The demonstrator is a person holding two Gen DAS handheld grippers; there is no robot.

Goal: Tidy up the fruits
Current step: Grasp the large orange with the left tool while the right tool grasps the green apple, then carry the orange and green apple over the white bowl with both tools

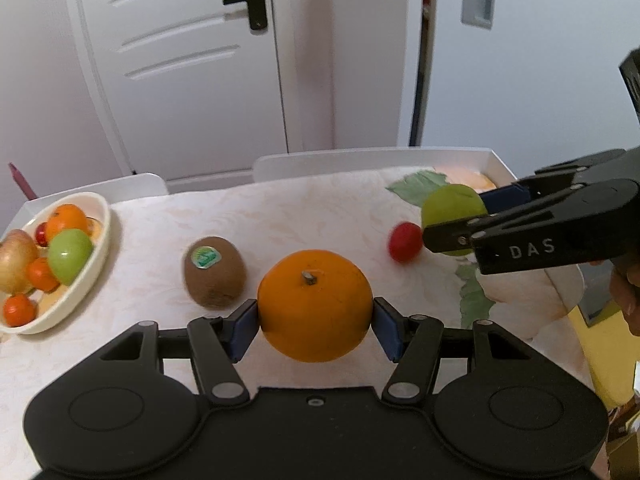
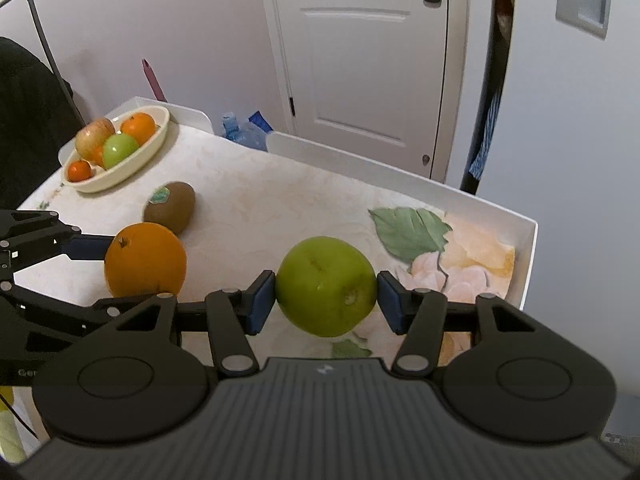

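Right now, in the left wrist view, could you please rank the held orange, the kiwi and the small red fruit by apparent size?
1. orange, though nearest the camera
2. kiwi
3. small red fruit

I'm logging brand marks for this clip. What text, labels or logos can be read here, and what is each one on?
"DAS": white letters on the side of the right gripper, seen from the left wrist.
"Ge": cut-off letters on the left gripper, at the picture's edge.
Green sticker on the kiwi: print too blurred to read.
Small logo on the right gripper's body: a symbol, no letters.

We saw a fuzzy, matt kiwi [image 1: 214,272], a smooth, waxy orange [image 1: 315,306] and a glossy cream bowl [image 1: 102,236].
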